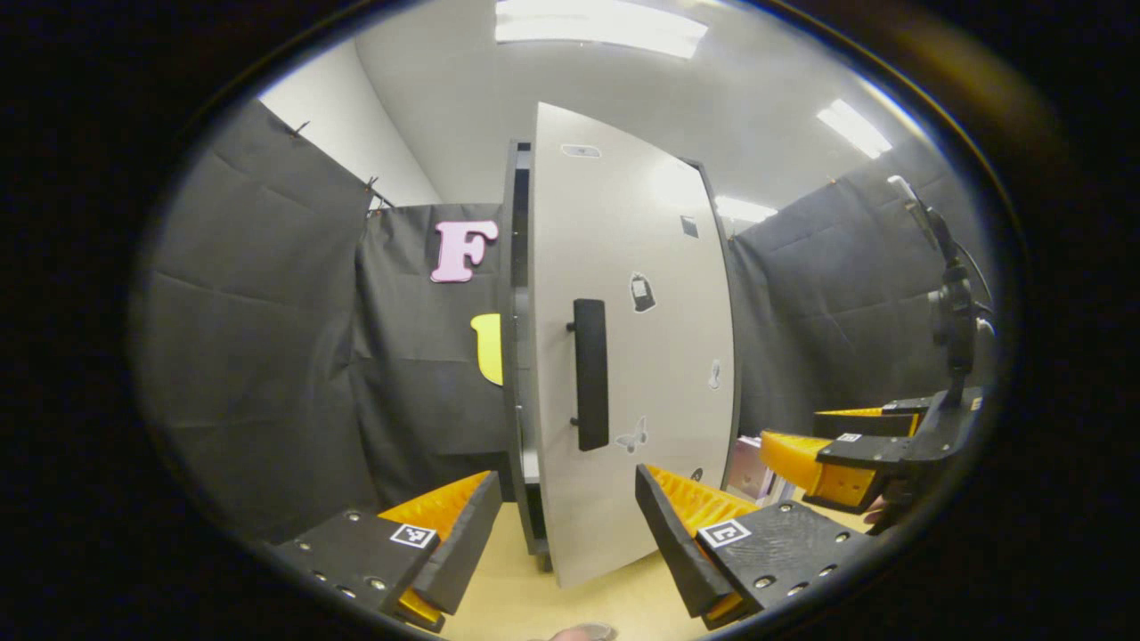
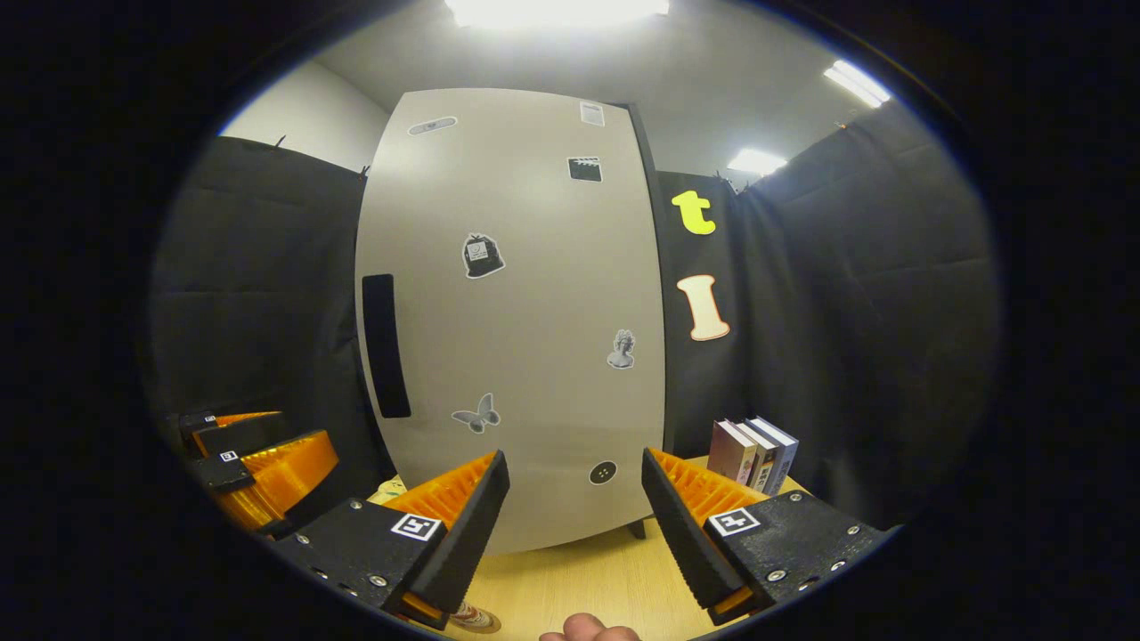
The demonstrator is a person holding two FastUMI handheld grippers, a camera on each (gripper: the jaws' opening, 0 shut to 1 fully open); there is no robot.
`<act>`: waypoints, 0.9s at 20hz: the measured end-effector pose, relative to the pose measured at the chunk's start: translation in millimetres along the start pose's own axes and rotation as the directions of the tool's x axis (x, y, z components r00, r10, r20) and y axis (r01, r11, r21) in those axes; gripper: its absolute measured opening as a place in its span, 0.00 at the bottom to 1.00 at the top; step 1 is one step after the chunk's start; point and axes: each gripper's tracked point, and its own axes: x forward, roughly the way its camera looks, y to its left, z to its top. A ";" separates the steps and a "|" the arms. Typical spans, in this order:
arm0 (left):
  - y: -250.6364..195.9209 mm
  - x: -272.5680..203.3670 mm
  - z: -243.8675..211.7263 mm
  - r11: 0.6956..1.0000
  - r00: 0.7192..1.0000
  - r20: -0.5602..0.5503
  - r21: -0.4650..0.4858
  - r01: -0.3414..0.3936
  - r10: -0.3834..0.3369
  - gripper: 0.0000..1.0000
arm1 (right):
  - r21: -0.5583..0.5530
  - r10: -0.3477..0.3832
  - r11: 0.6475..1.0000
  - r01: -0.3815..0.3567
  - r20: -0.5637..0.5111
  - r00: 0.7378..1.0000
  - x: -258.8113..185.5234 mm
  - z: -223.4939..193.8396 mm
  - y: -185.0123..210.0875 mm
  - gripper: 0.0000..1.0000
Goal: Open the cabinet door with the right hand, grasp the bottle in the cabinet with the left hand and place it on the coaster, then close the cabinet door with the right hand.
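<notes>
Both grippers wait in front of the cabinet door (image 2: pixel 512 320).
Right gripper (image 2: pixel 574 516) and left gripper (image 1: pixel 565 534) gape empty; door maybe slightly ajar, its black handle (image 1: pixel 590 374) ahead for pulling.

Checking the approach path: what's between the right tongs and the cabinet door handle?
Nothing. In the right gripper view, the open right tongs face the cabinet door; its black handle sits up-left, with only bare door panel and stickers between.

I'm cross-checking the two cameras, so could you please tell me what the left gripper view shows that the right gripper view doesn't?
Left gripper view alone: the door seen ajar, with the dark cabinet body at its left edge, and the right gripper open at the right. Right gripper view alone: the books on the table, and the left gripper at the left. Shared: the door, its black handle, the stickers and the table.
</notes>
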 end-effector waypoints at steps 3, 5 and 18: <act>-9.3 7.3 9.1 1.000 1.000 0.019 0.001 0.002 -0.002 0.89 | 0.018 0.010 1.000 -0.010 0.014 1.000 12.1 6.5 1.1 0.93; -9.8 9.6 9.2 1.000 1.000 0.014 0.008 -0.007 0.007 0.90 | 0.020 0.016 1.000 -0.016 -0.007 1.000 14.6 2.3 -2.1 0.93; -4.5 20.6 5.8 1.000 1.000 0.005 -0.009 -0.017 0.017 0.89 | -0.001 0.023 1.000 -0.023 -0.017 1.000 22.2 -2.5 -1.5 0.93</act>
